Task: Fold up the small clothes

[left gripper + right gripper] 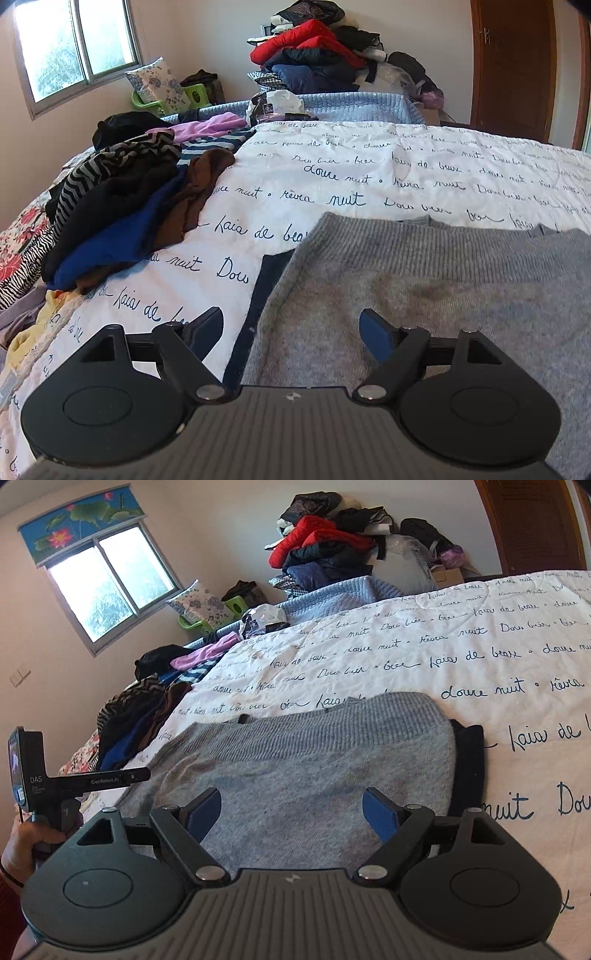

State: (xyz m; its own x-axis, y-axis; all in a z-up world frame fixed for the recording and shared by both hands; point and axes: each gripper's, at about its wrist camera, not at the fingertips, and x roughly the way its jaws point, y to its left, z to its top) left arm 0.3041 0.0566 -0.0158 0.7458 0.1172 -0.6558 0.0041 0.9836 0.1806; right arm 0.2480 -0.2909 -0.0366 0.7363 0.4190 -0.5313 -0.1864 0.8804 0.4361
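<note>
A grey knitted sweater point(424, 288) lies flat on the white quilt point(369, 173) with script lettering, its ribbed hem towards the far side. A dark navy garment point(258, 295) shows under its left edge, and in the right wrist view the same dark garment point(469, 760) shows at the sweater's point(314, 753) right edge. My left gripper point(291, 317) hovers open over the sweater's left edge, nothing between its fingers. My right gripper point(292, 797) stands open above the sweater's middle, also empty. A hand point(26, 842) holding the left device's handle appears at the left border.
A heap of loose clothes point(129, 206) in black, blue, brown and stripes covers the bed's left side. A tall stack of jackets point(317, 51) stands beyond the bed's far end. A window point(74, 48) is at the left, a brown door point(513, 66) at the right.
</note>
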